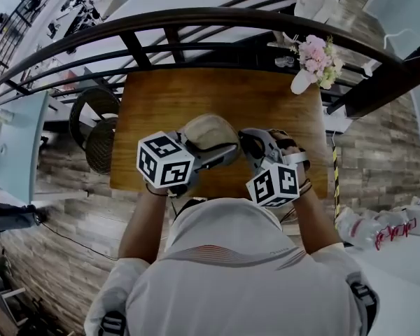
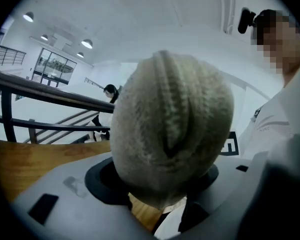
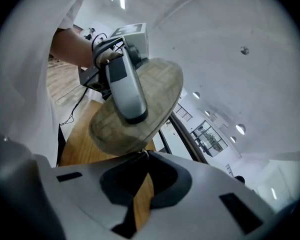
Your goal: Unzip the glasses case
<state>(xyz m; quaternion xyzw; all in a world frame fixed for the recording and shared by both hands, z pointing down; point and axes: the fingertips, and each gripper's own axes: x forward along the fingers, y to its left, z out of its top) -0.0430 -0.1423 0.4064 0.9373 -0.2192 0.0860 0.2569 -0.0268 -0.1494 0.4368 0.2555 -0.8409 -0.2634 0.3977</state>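
1. Two grippers meet over the wooden table (image 1: pixel 196 93). The left gripper (image 1: pixel 222 144) holds the glasses case (image 1: pixel 206 131) clear of it, and the right gripper (image 1: pixel 250 145) is at the case's end.
2. Left gripper view: the jaws are spread wide and clamp the case's sides (probably to steady it).
3. Right gripper view: the jaws are pressed together, apparently pinching the zip pull (image 3: pixel 141 154). A railing (image 3: pixel 182 121) and a bright hall lie beyond.

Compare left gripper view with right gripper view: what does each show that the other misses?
Left only: the case end-on, its zip seam facing the camera, wedged between the jaws of the left gripper.
Right only: the case's flat face with a left finger clamped across it, and the right gripper shut at the case's rim, apparently on the zip pull.
Both: case, table, railing.
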